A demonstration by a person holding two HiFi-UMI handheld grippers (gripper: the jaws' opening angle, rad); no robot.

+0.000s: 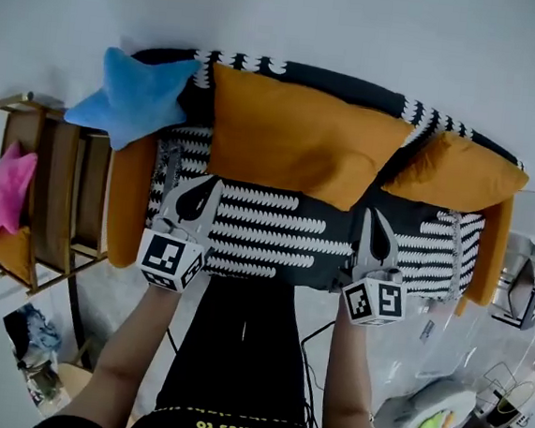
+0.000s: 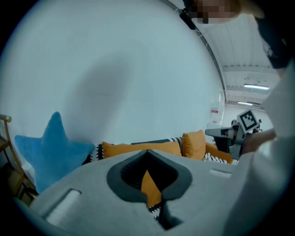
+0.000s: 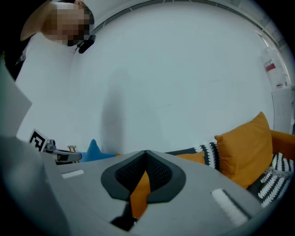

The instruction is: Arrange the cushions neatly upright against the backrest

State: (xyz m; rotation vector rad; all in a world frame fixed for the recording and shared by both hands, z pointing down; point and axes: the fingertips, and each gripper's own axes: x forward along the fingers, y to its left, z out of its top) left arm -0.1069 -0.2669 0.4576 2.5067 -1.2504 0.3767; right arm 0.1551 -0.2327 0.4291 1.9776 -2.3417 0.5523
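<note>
The left gripper and right gripper hover pressed together, apparently empty, before the sofa. Next they must open and grasp the tilted big cushion.

A large orange cushion was seen at upper centre of the head view, leaned at a tilt against the black-and-white patterned backrest. A smaller orange cushion was propped at the upper right, and a blue star-shaped cushion was set at the upper left end.
</note>
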